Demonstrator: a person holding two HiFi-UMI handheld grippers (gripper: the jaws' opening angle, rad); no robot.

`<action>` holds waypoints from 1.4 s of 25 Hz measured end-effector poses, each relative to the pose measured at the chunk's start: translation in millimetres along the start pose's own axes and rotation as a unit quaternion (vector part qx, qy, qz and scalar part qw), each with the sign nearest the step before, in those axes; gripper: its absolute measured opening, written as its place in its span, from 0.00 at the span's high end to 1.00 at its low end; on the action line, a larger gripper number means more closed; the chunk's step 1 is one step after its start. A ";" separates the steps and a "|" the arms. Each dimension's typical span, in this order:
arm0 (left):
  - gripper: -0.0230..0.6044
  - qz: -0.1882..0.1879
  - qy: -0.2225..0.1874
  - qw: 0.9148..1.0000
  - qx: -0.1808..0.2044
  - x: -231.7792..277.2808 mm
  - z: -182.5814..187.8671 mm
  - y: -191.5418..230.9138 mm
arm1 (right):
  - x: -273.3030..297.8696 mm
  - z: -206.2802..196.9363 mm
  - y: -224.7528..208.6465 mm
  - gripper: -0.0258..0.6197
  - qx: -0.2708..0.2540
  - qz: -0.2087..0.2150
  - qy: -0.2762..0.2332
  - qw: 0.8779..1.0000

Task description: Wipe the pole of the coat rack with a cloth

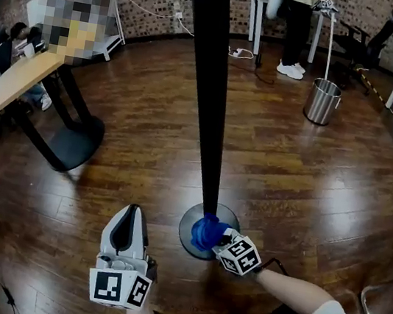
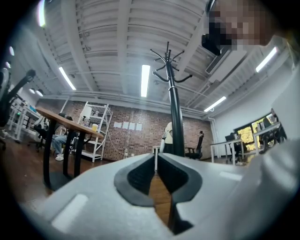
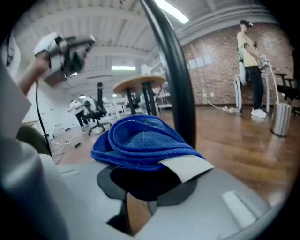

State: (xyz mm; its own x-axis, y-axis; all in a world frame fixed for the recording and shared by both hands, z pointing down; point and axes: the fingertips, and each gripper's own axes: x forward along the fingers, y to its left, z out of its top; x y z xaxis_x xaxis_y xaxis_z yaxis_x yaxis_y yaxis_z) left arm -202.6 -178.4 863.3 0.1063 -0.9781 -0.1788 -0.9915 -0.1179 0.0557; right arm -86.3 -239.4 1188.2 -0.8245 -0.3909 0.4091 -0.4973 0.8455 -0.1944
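**Desk:** Where is the cloth?

**Photographer:** The blue cloth [image 1: 206,230] is bunched at the very foot of the black pole [image 1: 208,80], just above the coat rack's round base [image 1: 185,234]. The right gripper [image 1: 214,239] comes in from 5 o'clock of the base, its jaws clamped on the cloth. Its own view shows the folds [image 3: 140,140] piled over the pads, with the pole [image 3: 176,79] right behind.

**Desk:** And the other hand?

**Photographer:** The left gripper [image 1: 130,212] hangs over the wooden floor [image 1: 312,179] at 8 o'clock of the base, apart from it. Its jaws are drawn together to a thin slit, with nothing between them.

**Desk:** Surroundings?

**Photographer:** There is a steel bin [image 1: 322,101] at 1 o'clock and a round table [image 1: 23,79] at 10 o'clock.
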 end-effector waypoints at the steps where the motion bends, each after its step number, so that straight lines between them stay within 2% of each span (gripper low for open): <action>1: 0.93 0.007 -0.002 1.000 0.000 0.6 0.9 5.3 | -21.2 64.1 24.0 0.80 -0.014 0.014 -0.038 0.999; 4: 0.93 0.022 -0.024 0.999 0.004 0.0 6.6 16.3 | -84.1 254.8 79.6 0.80 -0.080 0.020 -0.143 0.986; 6: 0.93 0.025 -0.025 0.999 0.003 0.5 4.1 18.2 | -122.2 366.3 110.0 0.80 -0.124 0.017 -0.207 0.970; 8: 0.93 0.024 -0.023 0.999 0.002 3.9 3.9 15.1 | -156.8 457.7 137.1 0.80 -0.155 0.021 -0.262 0.952; 11: 0.93 0.015 -0.038 0.999 -0.014 4.4 13.8 7.5 | -190.3 539.6 149.0 0.80 -0.171 -0.009 -0.306 0.937; 13: 0.93 0.008 -0.052 0.998 -0.030 0.7 20.3 6.3 | -196.8 557.1 137.5 0.80 -0.158 -0.045 -0.316 0.934; 15: 0.93 0.012 -0.052 0.998 -0.024 -3.8 21.5 8.9 | -191.6 552.8 119.3 0.80 -0.143 -0.072 -0.316 0.935; 18: 0.93 0.027 -0.046 0.999 -0.012 -7.3 22.0 15.2 | -169.1 517.5 89.4 0.80 -0.124 -0.096 -0.300 0.941; 21: 0.93 0.040 -0.048 0.998 -0.007 -12.5 25.8 21.2 | -125.2 434.2 73.9 0.80 -0.120 -0.100 -0.255 0.954; 24: 0.93 0.050 -0.048 0.998 0.005 -18.0 30.1 24.7 | -66.8 307.5 54.4 0.80 -0.109 -0.110 -0.195 0.969; 27: 0.93 0.044 -0.051 0.998 0.001 -19.0 31.1 21.9 | 2.3 157.3 18.4 0.80 -0.053 -0.117 -0.118 0.985; 30: 0.93 0.035 -0.041 0.999 0.007 -18.9 28.2 16.2 | 66.4 16.2 -17.6 0.80 -0.020 -0.136 -0.039 0.990; 32: 0.93 0.027 -0.034 0.999 0.006 -19.9 23.7 13.1 | 94.7 -57.6 -35.6 0.80 0.004 -0.144 0.007 0.990; 35: 0.93 0.022 -0.023 0.999 0.011 -21.0 16.8 12.1 | 117.1 -124.3 -46.4 0.80 0.008 -0.148 0.059 0.987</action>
State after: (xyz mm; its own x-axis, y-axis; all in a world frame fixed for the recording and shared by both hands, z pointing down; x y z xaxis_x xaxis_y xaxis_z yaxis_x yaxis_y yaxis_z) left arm -218.2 -156.4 851.2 0.0600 -0.9732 -0.2219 -0.9966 -0.0711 0.0421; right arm -126.2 -279.2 1355.9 -0.6063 -0.5737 0.5507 -0.7161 0.6950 -0.0644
